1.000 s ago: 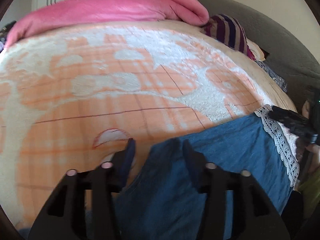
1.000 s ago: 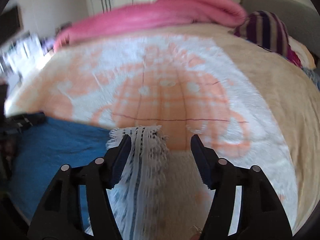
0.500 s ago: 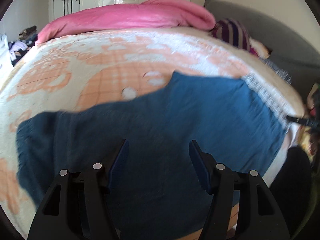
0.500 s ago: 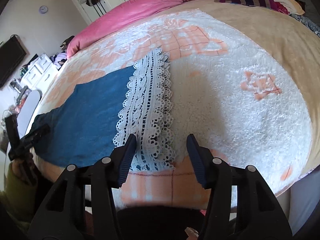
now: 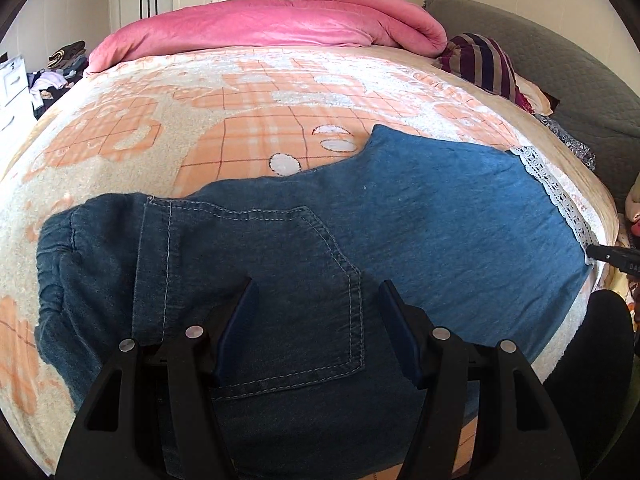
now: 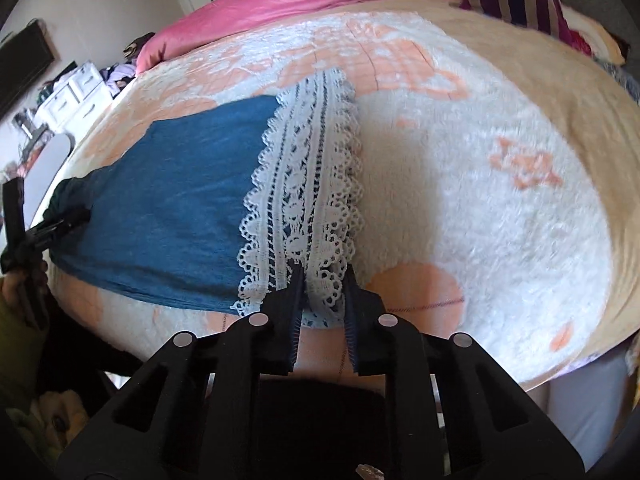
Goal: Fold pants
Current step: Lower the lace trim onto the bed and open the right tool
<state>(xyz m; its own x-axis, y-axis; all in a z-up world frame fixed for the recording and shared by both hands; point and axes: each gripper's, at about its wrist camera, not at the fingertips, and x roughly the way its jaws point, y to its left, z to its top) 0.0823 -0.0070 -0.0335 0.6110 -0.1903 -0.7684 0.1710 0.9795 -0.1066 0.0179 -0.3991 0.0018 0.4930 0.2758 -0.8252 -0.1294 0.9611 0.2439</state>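
Blue denim pants [image 5: 440, 220] lie flat across the orange-and-white blanket [image 5: 240, 120], waistband to the left and white lace hem [image 5: 556, 188] to the right. My left gripper [image 5: 318, 284] hovers open over the back pocket [image 5: 280, 300], with nothing pinched. In the right wrist view the lace hem [image 6: 304, 160] runs away from me beside the blue leg [image 6: 180, 200]. My right gripper [image 6: 323, 276] is closing, and its pads pinch the near corner of the lace at the bed's edge.
A rolled pink duvet [image 5: 272, 24] lies along the far side of the bed, with a striped pillow [image 5: 484, 60] and a grey headboard [image 5: 580, 80] at the right. White drawers [image 6: 72, 100] stand beyond the bed's left side. The near bed edge drops off just below the pants.
The left gripper drew back from the pants' far edge to above the back pocket and opened a little wider. The right gripper's jaws narrowed onto the near corner of the lace hem.
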